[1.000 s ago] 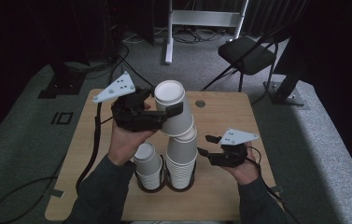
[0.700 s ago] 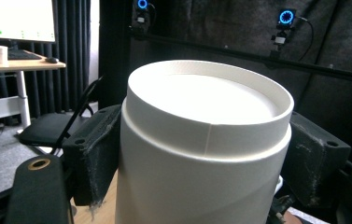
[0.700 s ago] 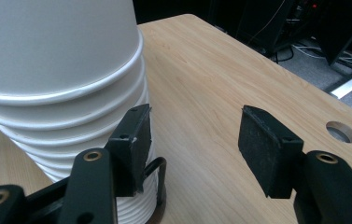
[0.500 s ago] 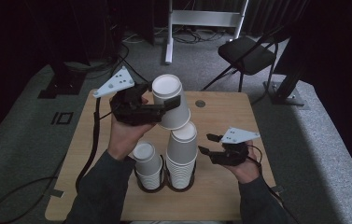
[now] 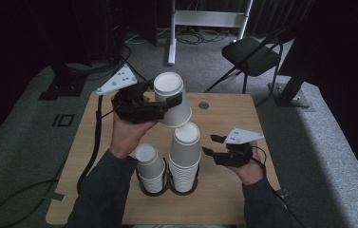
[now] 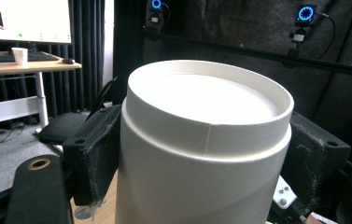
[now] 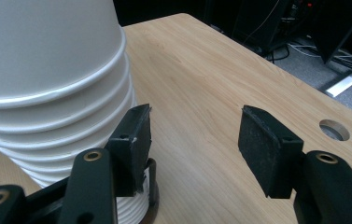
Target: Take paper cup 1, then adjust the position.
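Cup (image 5: 173,99) lifted off the taller stack (image 5: 184,156)
Left gripper (image 5: 167,102) clamps it; right gripper (image 5: 212,145) gapes empty. Probably set it down next.

Left hand-held gripper (image 5: 173,99) lifted inverted cup (image 5: 173,99) clear off taller stack (image 5: 185,159) since 1.0 s ago. Cup now above stack, shifted left and away, tilted, jaws clamped on sides.
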The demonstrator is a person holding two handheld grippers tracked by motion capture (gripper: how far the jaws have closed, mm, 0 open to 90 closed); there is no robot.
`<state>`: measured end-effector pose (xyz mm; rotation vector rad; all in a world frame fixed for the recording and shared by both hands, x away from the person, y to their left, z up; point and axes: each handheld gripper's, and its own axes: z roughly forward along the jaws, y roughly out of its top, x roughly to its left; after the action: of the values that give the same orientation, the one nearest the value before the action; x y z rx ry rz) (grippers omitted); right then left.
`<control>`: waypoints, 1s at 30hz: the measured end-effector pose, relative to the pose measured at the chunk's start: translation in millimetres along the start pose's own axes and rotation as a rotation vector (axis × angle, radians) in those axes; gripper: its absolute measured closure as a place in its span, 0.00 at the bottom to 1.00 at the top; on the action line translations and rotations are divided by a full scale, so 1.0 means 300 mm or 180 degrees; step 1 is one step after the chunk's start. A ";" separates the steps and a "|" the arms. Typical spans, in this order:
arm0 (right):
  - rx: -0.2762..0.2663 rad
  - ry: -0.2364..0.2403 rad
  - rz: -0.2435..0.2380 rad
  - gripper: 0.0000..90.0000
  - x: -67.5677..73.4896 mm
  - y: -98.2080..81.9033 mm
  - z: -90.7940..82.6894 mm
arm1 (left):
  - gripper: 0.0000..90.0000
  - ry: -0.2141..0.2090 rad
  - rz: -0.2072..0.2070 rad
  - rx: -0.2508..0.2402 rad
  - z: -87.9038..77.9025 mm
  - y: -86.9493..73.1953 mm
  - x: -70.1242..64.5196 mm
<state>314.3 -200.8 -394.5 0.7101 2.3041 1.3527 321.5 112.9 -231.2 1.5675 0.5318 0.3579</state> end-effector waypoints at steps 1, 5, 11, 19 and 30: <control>0.0002 -0.0007 -0.0006 0.49 -0.002 0.000 0.001 | 0.24 0.0006 0.0007 0.0009 0.002 0.000 0.002; 0.0006 -0.0072 -0.0015 0.49 -0.017 0.005 0.001 | 0.24 0.0023 0.0026 0.0040 0.015 0.004 0.010; -0.0011 -0.0130 0.0002 0.49 -0.041 0.014 0.005 | 0.24 0.0049 0.0003 0.0040 0.030 0.001 0.036; -0.0044 -0.0181 0.0001 0.50 -0.053 0.018 0.012 | 0.24 0.0053 0.0027 0.0043 0.048 -0.005 0.055; -0.0110 -0.0207 -0.0066 0.50 -0.058 0.048 0.027 | 0.24 0.0027 0.0083 0.0088 0.070 -0.010 0.084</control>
<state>336.0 -199.5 -384.5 0.7070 2.2262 1.3373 353.3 108.8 -238.0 1.6015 0.5252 0.3786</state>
